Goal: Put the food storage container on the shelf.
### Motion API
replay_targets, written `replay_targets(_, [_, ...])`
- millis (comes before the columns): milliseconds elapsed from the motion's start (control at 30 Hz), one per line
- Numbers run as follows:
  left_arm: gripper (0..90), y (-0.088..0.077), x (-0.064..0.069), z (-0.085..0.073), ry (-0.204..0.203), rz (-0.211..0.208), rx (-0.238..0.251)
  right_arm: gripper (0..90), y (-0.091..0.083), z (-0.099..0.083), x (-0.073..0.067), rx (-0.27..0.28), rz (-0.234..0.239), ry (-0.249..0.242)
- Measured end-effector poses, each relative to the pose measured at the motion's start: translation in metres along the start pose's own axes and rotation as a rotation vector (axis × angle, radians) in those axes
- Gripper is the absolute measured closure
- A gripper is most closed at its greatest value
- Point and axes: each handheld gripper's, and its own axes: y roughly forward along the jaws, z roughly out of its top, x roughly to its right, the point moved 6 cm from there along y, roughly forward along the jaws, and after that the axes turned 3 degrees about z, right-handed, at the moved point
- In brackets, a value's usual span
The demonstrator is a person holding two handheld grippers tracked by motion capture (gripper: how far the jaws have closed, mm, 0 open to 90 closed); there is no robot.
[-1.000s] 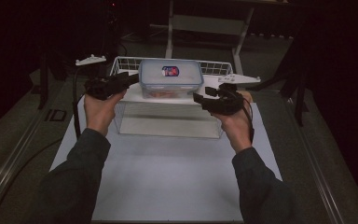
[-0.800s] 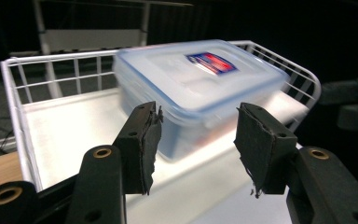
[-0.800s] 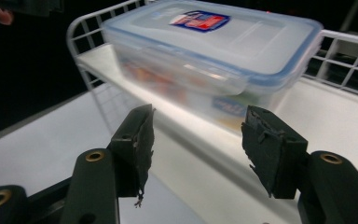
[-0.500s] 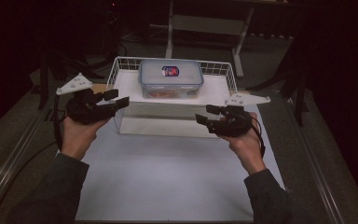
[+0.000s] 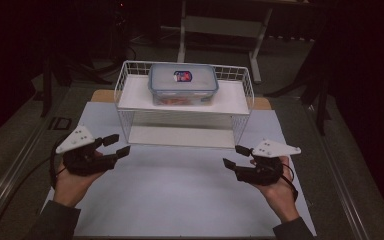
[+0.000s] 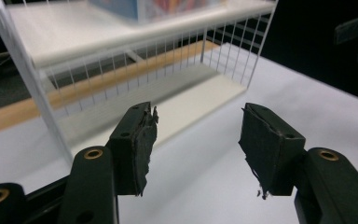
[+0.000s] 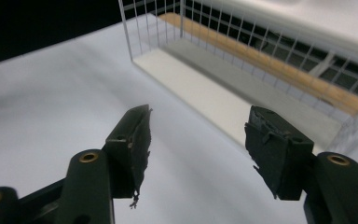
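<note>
Lidded plastic container [image 5: 183, 83] sits on top shelf of white wire rack [image 5: 130, 75], at far side of white table sheet [image 5: 180, 195]. Left gripper [image 5: 116, 146] low over sheet, left of rack; jaws spread, just been opening, nothing between. Right gripper [image 5: 235, 156] opposite, right of rack front; jaws likewise spread, opening, empty. Both well apart from container.

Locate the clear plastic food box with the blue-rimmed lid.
In the high view, the clear plastic food box sits centred on the top shelf of the white wire rack, beyond both grippers.
</note>
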Motion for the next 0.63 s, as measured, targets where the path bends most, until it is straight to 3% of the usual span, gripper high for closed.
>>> replay_targets(100, [43.5, -0.002, 0.001, -0.007, 0.002, 0.008, 0.001, 38.5, -0.002, -0.012, -0.001, -0.009, -0.001, 0.006])
replay_targets(133, [43.5, -0.006, 0.003, -0.023, -0.022, -0.003, 0.012, 38.1, -0.002, -0.012, -0.001, -0.009, -0.001, 0.006])
replay_targets(167, [43.4, -0.007, 0.003, -0.031, -0.023, 0.001, 0.010, 37.1, -0.005, -0.028, 0.001, 0.004, -0.011, 0.041])
replay_targets(233, [43.3, -0.008, 0.003, -0.052, -0.031, 0.015, 0.006, 36.0, -0.007, -0.037, 0.002, 0.012, -0.021, 0.059])
replay_targets(333, [42.9, -0.009, 0.002, -0.063, -0.045, 0.022, 0.017, 35.6, -0.009, -0.045, 0.004, 0.016, -0.040, 0.065])
replay_targets(433, [41.9, -0.006, 0.001, -0.075, -0.027, 0.047, -0.012, 35.2, -0.011, -0.057, 0.007, 0.029, -0.062, 0.083])
replay_targets(533, [41.9, -0.004, 0.000, -0.077, -0.035, 0.052, -0.006, 34.8, -0.012, -0.059, 0.009, 0.039, -0.068, 0.088])
replay_targets(567, [41.9, -0.002, -0.001, -0.079, -0.033, 0.063, -0.012, 34.4, -0.012, -0.060, 0.010, 0.036, -0.074, 0.085])
replay_targets(600, [41.4, 0.003, -0.005, -0.084, -0.023, 0.103, -0.033, 34.2, -0.012, -0.062, 0.011, 0.030, -0.080, 0.083])
replay_targets(633, [40.1, 0.003, -0.005, -0.084, -0.023, 0.103, -0.033, 34.2, -0.011, -0.065, 0.014, 0.021, -0.090, 0.079])
